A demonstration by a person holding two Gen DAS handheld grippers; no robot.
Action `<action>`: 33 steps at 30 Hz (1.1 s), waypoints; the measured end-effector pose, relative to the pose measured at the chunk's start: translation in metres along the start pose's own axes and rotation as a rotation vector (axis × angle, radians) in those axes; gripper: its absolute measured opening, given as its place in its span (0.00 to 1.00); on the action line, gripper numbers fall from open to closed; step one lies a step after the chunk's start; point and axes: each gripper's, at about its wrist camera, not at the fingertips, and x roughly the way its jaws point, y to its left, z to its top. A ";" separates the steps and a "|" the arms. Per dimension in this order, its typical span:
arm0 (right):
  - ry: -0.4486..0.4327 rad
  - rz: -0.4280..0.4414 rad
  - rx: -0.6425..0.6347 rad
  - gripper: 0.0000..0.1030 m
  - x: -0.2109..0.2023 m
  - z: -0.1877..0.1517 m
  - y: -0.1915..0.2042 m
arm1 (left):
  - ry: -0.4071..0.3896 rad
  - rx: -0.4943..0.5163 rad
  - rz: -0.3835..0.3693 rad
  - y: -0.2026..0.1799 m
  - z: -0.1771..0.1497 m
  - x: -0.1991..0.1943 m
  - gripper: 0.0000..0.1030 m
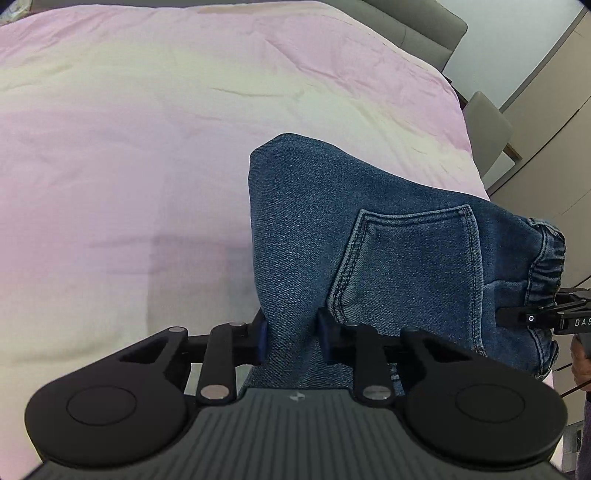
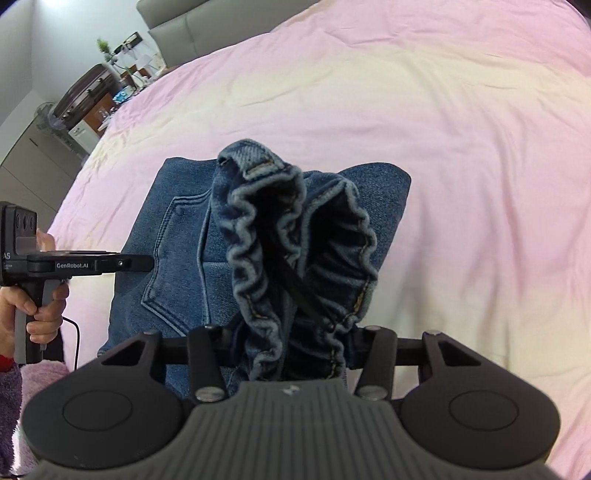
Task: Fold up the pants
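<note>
Blue denim pants with a back pocket and an elastic waistband lie folded on the pink bed sheet. My left gripper is shut on a fold of the denim at its near edge. My right gripper is shut on the bunched elastic waistband, which stands up in front of the camera and hides the fingertips. The pants and pocket show behind it in the right wrist view. The right gripper also shows at the right edge of the left wrist view, and the left gripper enters the right wrist view from the left.
The pink sheet covers the bed all around the pants. A grey headboard stands at the far end. A wardrobe stands beyond the right bed edge. A suitcase and cluttered shelf stand beyond the left edge.
</note>
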 end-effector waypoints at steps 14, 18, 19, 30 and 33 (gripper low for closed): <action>0.060 0.218 -0.044 0.44 0.142 0.051 0.156 | -0.019 -0.075 0.241 0.144 0.022 -0.087 0.27; 0.097 0.217 -0.044 0.44 0.187 0.063 0.173 | -0.002 -0.089 0.260 0.178 0.025 -0.070 0.27; 0.107 0.211 -0.040 0.44 0.197 0.066 0.176 | 0.006 -0.092 0.262 0.184 0.024 -0.064 0.27; 0.175 0.173 0.052 0.53 0.270 0.066 0.156 | 0.037 -0.129 0.237 0.217 0.005 -0.009 0.40; 0.178 0.186 0.107 0.53 0.282 0.068 0.157 | 0.022 -0.164 0.260 0.217 -0.001 -0.010 0.50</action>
